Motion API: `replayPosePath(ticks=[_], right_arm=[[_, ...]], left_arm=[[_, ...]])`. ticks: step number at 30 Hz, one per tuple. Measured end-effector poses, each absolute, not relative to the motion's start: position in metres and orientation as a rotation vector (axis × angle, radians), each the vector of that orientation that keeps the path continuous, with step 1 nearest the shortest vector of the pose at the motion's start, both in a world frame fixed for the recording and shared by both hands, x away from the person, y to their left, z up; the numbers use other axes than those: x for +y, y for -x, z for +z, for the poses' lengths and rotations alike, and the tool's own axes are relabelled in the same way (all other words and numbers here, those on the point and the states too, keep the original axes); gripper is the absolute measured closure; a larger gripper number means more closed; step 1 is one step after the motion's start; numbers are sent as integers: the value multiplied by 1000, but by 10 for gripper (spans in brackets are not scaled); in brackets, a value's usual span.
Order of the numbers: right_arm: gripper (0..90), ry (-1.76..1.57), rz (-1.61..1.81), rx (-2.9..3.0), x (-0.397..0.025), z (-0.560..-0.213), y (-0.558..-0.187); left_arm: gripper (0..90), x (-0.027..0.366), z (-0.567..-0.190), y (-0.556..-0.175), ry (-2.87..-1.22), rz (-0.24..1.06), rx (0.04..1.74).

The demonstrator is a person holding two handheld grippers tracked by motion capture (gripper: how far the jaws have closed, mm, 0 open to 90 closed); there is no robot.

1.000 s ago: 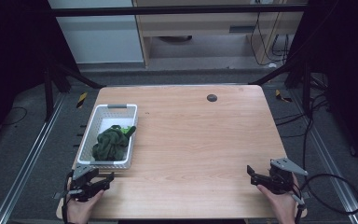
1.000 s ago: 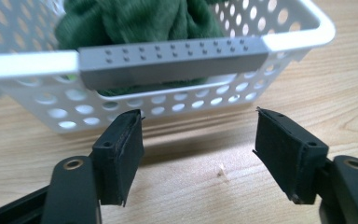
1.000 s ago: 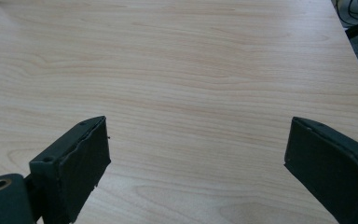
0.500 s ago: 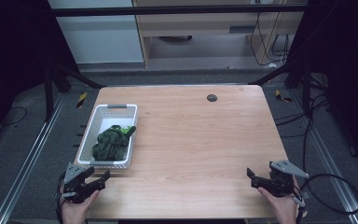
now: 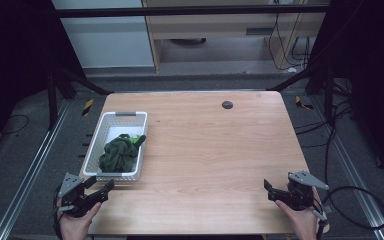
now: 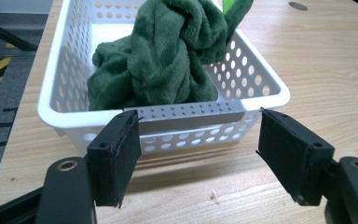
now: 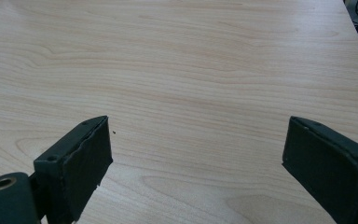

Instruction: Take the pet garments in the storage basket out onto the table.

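A white perforated basket [image 5: 96, 136] stands at the table's left side, with a crumpled dark green cloth [image 5: 119, 154] inside. In the left gripper view the basket [image 6: 70, 28] is close ahead, its grey near handle [image 6: 186, 113] just beyond the jaws, and the green cloth [image 6: 163, 56] is piled high. My left gripper [image 5: 99, 191] is open at the table's front left corner, just short of the basket, holding nothing. My right gripper [image 5: 272, 189] is open near the front right corner, over bare wood. In its own view the right gripper [image 7: 196, 158] has wide-apart jaws.
The wooden table [image 5: 215, 150] has a small dark round hole [image 5: 227, 104] near its far edge. Dark frame posts and cables stand beyond the table on both sides. A cable [image 5: 360, 200] trails from the right gripper over the floor.
My left gripper has drawn back from the basket toward the table's front left corner. The right gripper has stayed in place.
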State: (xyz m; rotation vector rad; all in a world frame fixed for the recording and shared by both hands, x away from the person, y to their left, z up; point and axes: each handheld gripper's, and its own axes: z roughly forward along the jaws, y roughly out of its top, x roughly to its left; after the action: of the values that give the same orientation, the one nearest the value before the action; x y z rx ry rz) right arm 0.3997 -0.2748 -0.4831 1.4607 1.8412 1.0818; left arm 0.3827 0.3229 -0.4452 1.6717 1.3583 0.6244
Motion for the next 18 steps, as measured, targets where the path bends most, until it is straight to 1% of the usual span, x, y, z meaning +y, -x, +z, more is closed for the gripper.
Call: replayPosePath(ticks=[12,18], right_arm=[[111,-1476,1075,1834,-274,-483,-401],[120,-1476,1080,1835,-273,-482,-400]], left_arm=[[277,323,-430,-386,-1667,624,1316],[274,325,-416,-388,-1652,632,1295]])
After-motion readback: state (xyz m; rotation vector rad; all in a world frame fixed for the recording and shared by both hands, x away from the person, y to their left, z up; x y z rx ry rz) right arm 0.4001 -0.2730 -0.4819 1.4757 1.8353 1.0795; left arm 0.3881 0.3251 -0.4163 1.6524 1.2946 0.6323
